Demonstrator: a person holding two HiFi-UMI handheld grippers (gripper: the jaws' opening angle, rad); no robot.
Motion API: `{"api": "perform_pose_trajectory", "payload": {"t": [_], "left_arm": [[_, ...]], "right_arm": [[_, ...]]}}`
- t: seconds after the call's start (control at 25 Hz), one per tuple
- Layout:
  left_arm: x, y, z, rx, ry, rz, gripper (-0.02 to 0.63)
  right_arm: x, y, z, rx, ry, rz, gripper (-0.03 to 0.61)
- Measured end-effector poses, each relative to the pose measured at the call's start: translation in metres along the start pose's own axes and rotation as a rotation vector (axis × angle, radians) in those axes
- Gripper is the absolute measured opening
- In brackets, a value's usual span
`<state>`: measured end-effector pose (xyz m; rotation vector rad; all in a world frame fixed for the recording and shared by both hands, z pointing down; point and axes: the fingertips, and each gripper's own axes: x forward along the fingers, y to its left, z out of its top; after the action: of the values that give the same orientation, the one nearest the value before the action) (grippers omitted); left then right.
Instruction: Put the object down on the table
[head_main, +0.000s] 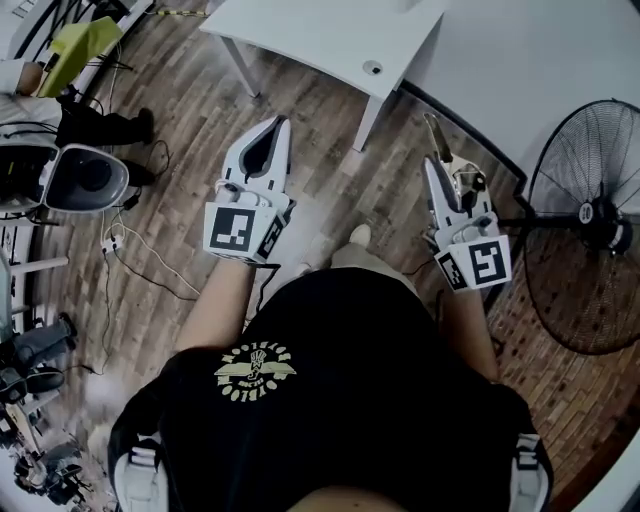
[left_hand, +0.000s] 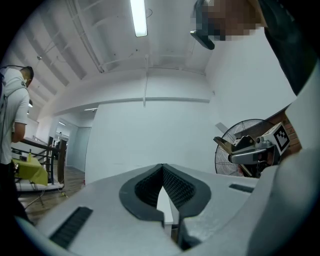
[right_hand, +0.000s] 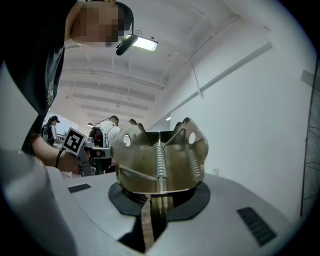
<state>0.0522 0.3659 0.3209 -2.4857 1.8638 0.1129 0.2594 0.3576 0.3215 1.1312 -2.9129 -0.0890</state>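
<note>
**Metal spring clip (right_hand: 159, 157) held off the table, set-down not yet begun**

The metal spring clip sits clamped between the jaws of the right gripper (right_hand: 152, 212). Its folded plates and coil spring stand up just beyond the jaw tips, and the pads pinch its narrow lower end. It hangs in the air over the wooden floor (head_main: 330, 150) and touches nothing but the pads.

The left gripper (left_hand: 162, 170), level with the right one and well apart from it, has its jaw tips together with nothing between them. It takes no part in the hold.

The white table (head_main: 320, 30) lies ahead of both grippers, past the left gripper's tips and forward-left of the right one. Bare floor separates the clip from the table's near edge. A standing fan (head_main: 590, 215) is off to the outer side of the right gripper.

By my reading, this is the carry stage. The next move calls for bringing the right gripper forward and across until the clip is over the tabletop. It then needs lowering until the clip rests there before the jaws part. The springy, uneven metal may tip or roll once released, so a low release looks wise.
</note>
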Motion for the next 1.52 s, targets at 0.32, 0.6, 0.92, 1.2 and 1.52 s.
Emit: {"api": "perform_pose_trajectory", "payload": {"t": [0.32,0.6,0.92,1.2,1.52], "left_arm": [[0.054,0.007,-0.017,-0.016,0.022,-0.006,0.006],[0.083,0.02,-0.025,-0.004,0.054,0.017,0.006],[0.123,0.025,-0.018,-0.003,0.058,0.072,0.006],[0.151,0.017,-0.023,0.022,0.068,0.142,0.006],[0.167,0.019,-0.023,0.048,0.085,0.2,0.006]], "right_arm": [[0.038,-0.039,-0.019,0.018,0.047,0.007,0.064],[0.065,-0.061,-0.029,0.047,0.07,0.029,0.064],[0.092,-0.107,-0.017,0.039,0.044,0.069,0.064],[0.106,-0.149,-0.018,0.045,0.021,0.125,0.064],[0.128,-0.171,-0.021,0.069,0.015,0.185,0.064]]}}
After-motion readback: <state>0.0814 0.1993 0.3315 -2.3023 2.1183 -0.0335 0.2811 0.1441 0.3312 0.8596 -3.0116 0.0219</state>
